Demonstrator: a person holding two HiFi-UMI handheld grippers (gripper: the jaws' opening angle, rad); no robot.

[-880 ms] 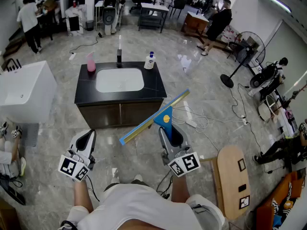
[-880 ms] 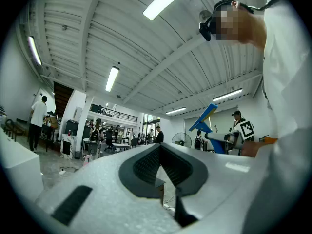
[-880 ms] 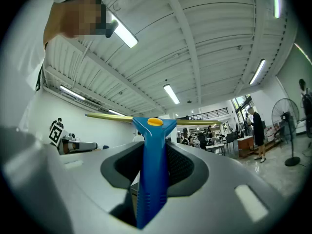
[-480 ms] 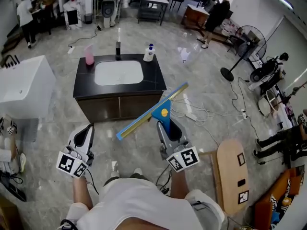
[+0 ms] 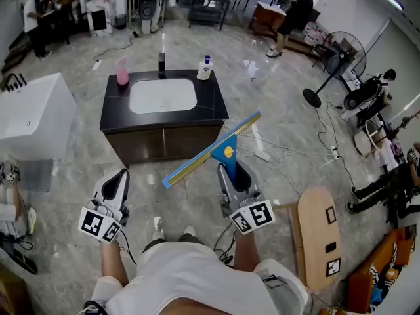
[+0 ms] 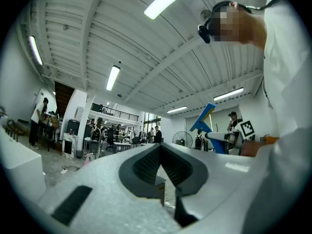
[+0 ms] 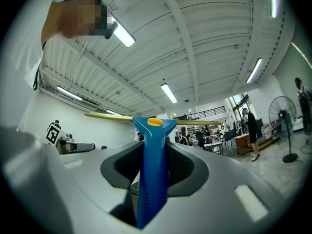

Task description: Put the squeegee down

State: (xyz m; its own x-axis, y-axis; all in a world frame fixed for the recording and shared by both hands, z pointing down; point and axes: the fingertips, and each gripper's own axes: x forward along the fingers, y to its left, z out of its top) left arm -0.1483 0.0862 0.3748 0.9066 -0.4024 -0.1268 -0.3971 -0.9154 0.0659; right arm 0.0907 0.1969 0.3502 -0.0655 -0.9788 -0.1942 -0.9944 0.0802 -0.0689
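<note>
At far left a white tub stands on the grey floor, now a little higher in the head view than a moment ago. The left gripper hangs low in front of the person, where it was before. Its jaws are drawn together with nothing between them.

Ahead stands the black cabinet with its white basin and a pink bottle at the back left corner. It too has slid slightly up the picture, so the view has shifted rather than the things.

The squeegee is still in the air, not set down, and its long blade slants as before, left end low and right end high, just in front of the cabinet. The right gripper stays clamped on its blue handle, which stands upright between the jaws.

Farther right, a wooden seat stands near the person.
</note>
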